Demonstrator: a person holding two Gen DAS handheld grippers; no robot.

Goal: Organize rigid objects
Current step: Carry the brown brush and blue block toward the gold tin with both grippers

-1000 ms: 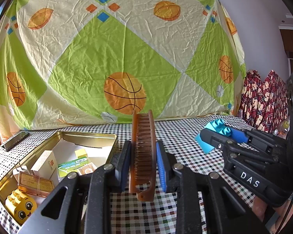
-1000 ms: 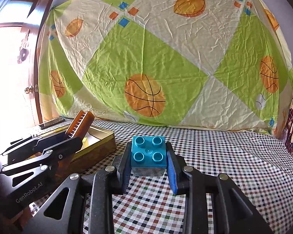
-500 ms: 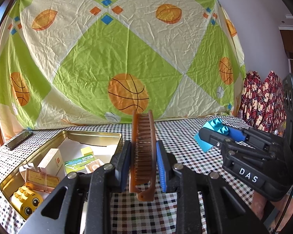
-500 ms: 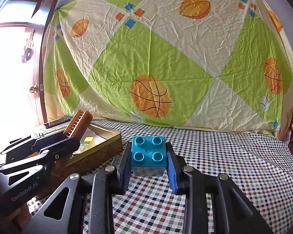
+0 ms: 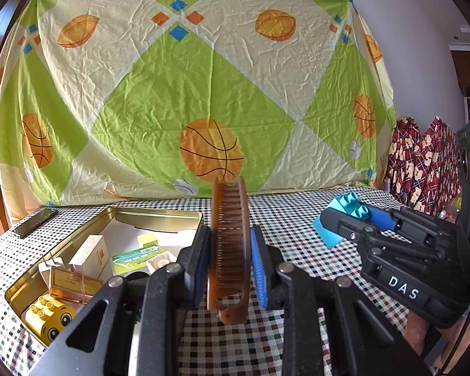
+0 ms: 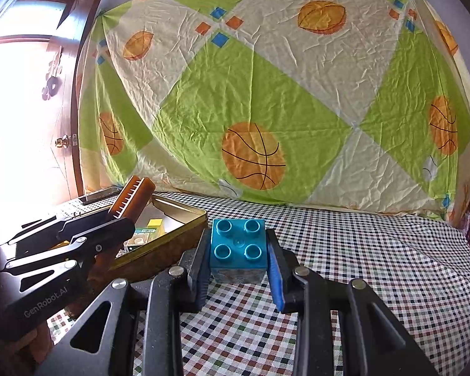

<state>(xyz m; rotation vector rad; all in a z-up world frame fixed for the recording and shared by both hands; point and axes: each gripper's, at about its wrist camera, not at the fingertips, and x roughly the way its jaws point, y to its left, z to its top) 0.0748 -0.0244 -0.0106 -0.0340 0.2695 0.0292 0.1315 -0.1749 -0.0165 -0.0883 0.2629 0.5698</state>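
Note:
My left gripper (image 5: 229, 244) is shut on a brown comb (image 5: 229, 238), held on edge above the checkered table, just right of the gold tin (image 5: 159, 214). My right gripper (image 6: 238, 250) is shut on a blue toy brick (image 6: 237, 244), studs up, above the table to the right of the tin (image 6: 178, 216). In the left wrist view the right gripper (image 5: 344, 219) with the brick (image 5: 347, 202) shows at the right. In the right wrist view the left gripper (image 6: 122, 216) with the comb (image 6: 131, 197) shows over the tin's near end.
The tin holds a yellow toy brick with eyes (image 5: 48, 318), small cartons (image 5: 92, 255) and a green packet (image 5: 134, 255). A phone (image 5: 34, 222) lies at the table's far left. A patterned sheet (image 5: 203, 94) hangs behind. Red patterned cloth (image 5: 423, 163) is at the right.
Both grippers have shifted slightly leftward, toward the tin, each keeping its hold. The tin now sits closer to the middle in both views.

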